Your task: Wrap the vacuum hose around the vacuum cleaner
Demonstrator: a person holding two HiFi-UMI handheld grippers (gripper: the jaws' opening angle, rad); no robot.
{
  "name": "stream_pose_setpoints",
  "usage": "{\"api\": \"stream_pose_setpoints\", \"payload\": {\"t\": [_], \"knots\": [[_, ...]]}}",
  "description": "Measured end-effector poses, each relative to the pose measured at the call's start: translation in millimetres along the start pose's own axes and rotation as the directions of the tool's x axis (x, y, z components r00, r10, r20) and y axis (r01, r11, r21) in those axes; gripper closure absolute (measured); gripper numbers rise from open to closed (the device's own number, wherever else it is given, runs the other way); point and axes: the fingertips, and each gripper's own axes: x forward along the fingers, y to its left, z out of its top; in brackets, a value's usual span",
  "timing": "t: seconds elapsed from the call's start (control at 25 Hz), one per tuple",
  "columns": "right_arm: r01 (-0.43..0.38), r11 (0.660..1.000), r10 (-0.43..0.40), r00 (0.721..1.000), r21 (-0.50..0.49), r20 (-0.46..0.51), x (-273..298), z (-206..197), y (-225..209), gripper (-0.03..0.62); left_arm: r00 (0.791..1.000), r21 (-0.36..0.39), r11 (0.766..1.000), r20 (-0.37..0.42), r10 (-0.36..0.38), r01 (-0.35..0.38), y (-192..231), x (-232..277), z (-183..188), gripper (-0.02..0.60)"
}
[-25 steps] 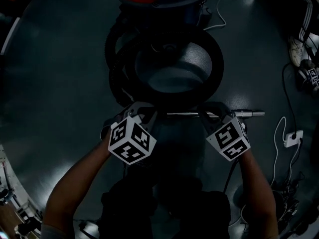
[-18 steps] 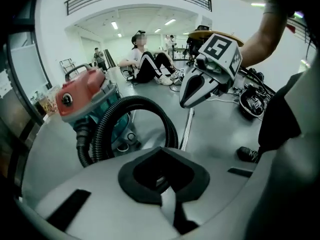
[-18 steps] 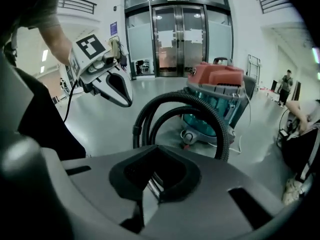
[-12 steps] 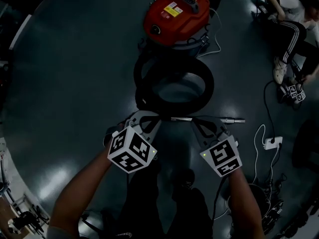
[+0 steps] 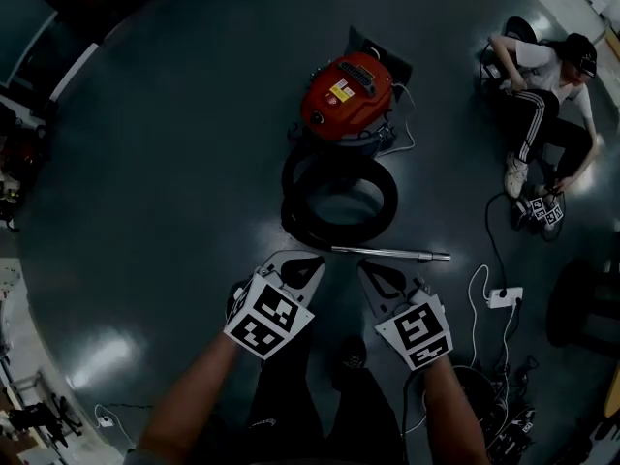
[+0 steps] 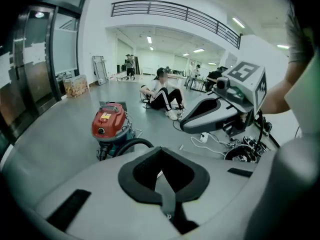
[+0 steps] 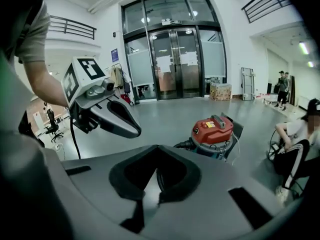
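The red vacuum cleaner [image 5: 351, 93] stands on the dark floor. Its black hose [image 5: 339, 198] lies coiled in a ring on the floor in front of it, and the metal wand [image 5: 392, 253] lies flat just beyond the coil. High above the floor and nearer me than the wand, my left gripper [image 5: 308, 264] and right gripper [image 5: 373, 271] hang side by side, both shut and empty. The left gripper view shows the vacuum cleaner [image 6: 109, 123], a bit of hose [image 6: 131, 145] and the right gripper [image 6: 220, 111]. In the right gripper view are the vacuum cleaner [image 7: 214, 130] and the left gripper [image 7: 107, 115].
A person [image 5: 542, 95] sits on the floor at the right. A white power strip [image 5: 504, 297] and tangled cables [image 5: 504, 405] lie at the lower right. Glass doors [image 7: 175, 59] stand behind the vacuum cleaner. Other people stand far off in the hall.
Both grippers and the head view have risen well above the floor. The vacuum cleaner, hose coil and wand look smaller and farther. The jaws stayed shut.
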Motion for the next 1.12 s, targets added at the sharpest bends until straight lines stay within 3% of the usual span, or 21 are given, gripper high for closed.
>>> {"api": "stream_pose_setpoints", "payload": {"t": [0.32,0.6,0.84,1.12], "knots": [[-0.101,0.994,0.098,0.991,0.036,0.089,-103,41,79,0.589,0.992,-0.135,0.988,0.088,0.094,-0.081,-86,-95,27,0.575],[-0.14,0.99,0.142,0.977,-0.021,0.156,-188,71,143,0.589,0.959,-0.157,0.969,0.181,0.217,-0.189,-155,-182,55,0.575],[-0.16,0.986,0.166,0.945,-0.043,0.281,-244,121,182,0.589,0.891,-0.172,0.938,0.299,0.341,-0.301,-179,-261,93,0.575],[-0.14,0.978,0.191,0.903,-0.155,0.385,-279,193,210,0.589,0.827,-0.172,0.921,0.405,0.391,-0.351,-179,-322,129,0.575]]}}
